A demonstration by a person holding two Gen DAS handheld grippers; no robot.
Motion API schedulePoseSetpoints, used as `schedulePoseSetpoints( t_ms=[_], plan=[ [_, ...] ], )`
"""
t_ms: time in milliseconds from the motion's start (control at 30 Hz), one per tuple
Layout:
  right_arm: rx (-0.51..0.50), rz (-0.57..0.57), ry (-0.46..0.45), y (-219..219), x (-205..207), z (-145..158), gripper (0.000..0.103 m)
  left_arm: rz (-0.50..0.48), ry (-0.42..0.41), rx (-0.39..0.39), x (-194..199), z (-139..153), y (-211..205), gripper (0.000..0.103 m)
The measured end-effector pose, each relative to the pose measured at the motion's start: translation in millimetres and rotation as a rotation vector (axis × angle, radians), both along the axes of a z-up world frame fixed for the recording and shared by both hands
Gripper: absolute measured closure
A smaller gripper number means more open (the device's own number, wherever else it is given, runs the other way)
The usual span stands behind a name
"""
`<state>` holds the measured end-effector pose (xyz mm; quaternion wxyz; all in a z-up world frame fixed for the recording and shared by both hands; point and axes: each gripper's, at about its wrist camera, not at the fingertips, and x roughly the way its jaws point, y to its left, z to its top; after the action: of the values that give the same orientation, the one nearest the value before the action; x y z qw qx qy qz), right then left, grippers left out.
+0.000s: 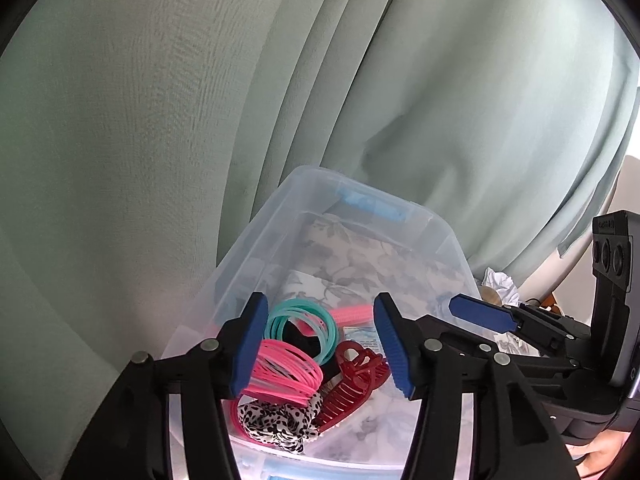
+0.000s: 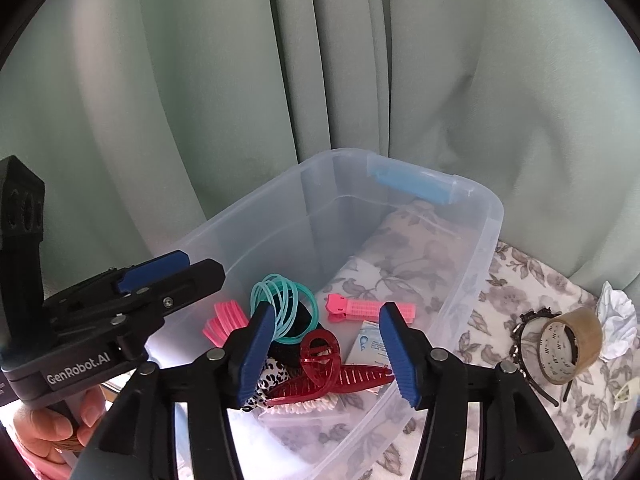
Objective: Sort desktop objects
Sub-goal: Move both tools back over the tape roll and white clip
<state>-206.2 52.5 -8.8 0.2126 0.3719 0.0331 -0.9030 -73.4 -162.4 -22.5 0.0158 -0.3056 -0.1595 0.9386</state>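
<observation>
Background: green curtain (image 2: 200, 100) hangs in folds close behind everything.
Surface: floral cloth (image 2: 520, 280) covers the table; free space stays on the right of the bin.
Bin: clear plastic bin (image 2: 490, 236) stands against the curtain, top open, far half of its floor bare.
Left gripper (image 1: 320, 344): above the near rim of the bin, jaws parted, nothing between the pads.
Right gripper (image 2: 326, 350): just beside the left one, jaws parted, holding nothing.
Tape roll (image 2: 570, 346): on the cloth outside the bin, leaning on a black headband (image 2: 532, 354).
Red claw clip (image 2: 324, 372): in the bin, near side.
Teal hair ties (image 2: 280, 306): in the bin, next to the pink hair ties (image 1: 284, 372).
Pink clip (image 2: 370, 308): in the bin, alone, near the right wall.
</observation>
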Motion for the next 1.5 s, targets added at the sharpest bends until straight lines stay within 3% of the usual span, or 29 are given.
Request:
schedulePoseSetpoints(
  t_ms=[667, 767, 1033, 1133, 1500],
  plan=[
    [-0.038, -0.044, 0.064, 31, 40, 32, 0.031, -0.054, 0.066, -0.064, 28, 38, 41, 0.045],
    [-0.053, -0.059, 0.077, 42, 47, 36, 0.024, -0.067, 0.08, -0.079, 33, 45, 54, 0.038],
    [-0.102, -0.122, 0.129, 88, 72, 46, 0.012, -0.124, 0.116, -0.104, 44, 62, 93, 0.035],
    [-0.121, -0.148, 0.15, 106, 84, 49, 0.0, -0.147, 0.128, -0.114, 46, 67, 111, 0.035],
    [-0.248, -0.328, 0.277, 197, 128, 59, 0.0, -0.217, 0.146, -0.176, 43, 75, 181, 0.035]
  ],
)
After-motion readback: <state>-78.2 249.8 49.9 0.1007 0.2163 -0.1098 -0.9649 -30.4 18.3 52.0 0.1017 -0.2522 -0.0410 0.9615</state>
